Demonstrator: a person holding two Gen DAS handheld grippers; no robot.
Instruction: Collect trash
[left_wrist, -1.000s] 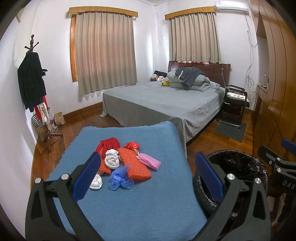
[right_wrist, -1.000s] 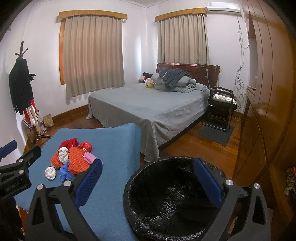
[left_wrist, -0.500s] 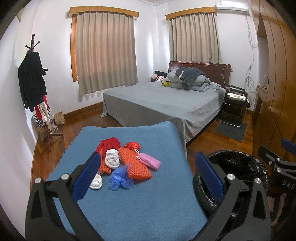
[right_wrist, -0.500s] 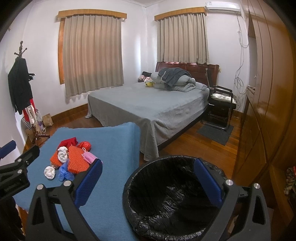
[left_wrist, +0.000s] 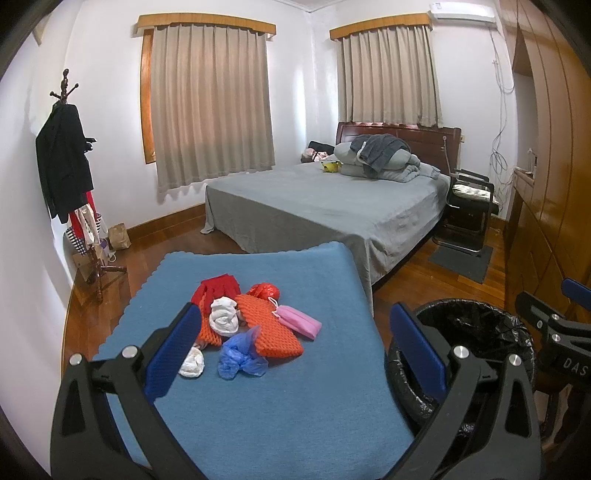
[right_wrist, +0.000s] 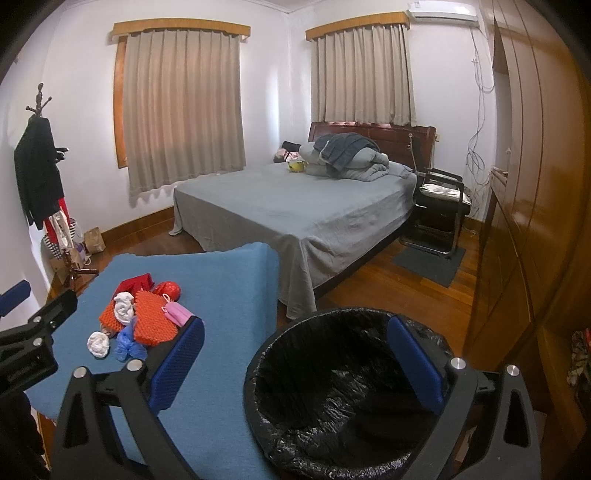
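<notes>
blue cloth (left_wrist: 280, 398) under trash pile (left_wrist: 251, 325), black-lined bin (right_wrist: 332, 391) beside

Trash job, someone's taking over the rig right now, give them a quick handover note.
Left gripper: open, empty, above the blue mat.
Right gripper: open, empty, over the bin.
Trash pile on the mat: orange foam net, pink mask, blue bag, white wads, red pieces.
Done: nothing visible in the bin.
Left: move the whole pile into the bin.
</notes>
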